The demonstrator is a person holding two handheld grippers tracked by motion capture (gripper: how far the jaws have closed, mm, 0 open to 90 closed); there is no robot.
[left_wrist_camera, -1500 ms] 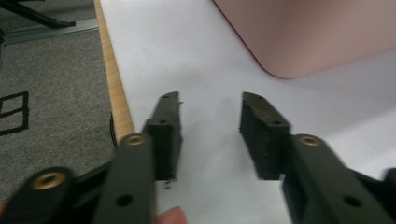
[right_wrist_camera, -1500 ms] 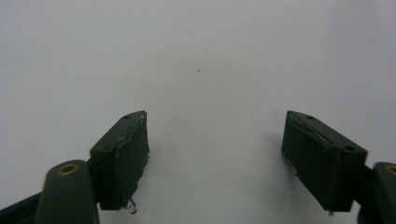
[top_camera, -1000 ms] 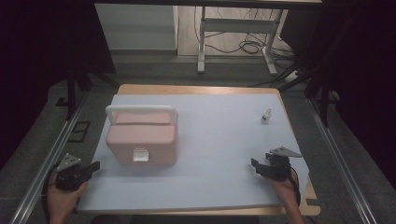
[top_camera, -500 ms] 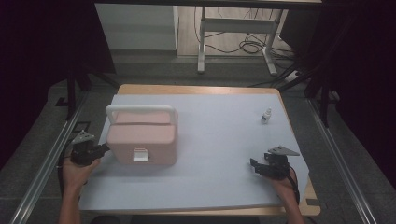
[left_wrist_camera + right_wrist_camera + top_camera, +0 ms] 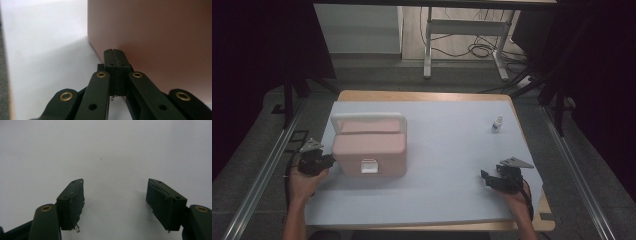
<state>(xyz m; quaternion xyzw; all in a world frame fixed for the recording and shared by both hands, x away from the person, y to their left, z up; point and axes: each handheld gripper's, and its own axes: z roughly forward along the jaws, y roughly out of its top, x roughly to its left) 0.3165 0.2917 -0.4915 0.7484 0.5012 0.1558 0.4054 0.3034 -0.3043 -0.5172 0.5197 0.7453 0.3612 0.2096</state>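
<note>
High view: overhead, facing forward-down over desk (image 5: pixel 447 135). Gripper views: close, low; left faces pink box (image 5: pixel 160 37), shared with high view.

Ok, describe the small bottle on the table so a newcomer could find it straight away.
Start at the pale blue-grey table top and go to its far right corner, well away from the big pink box on the left. The small bottle stands upright there alone, beyond the right gripper. It is tiny, clear and whitish with a cap.
</note>
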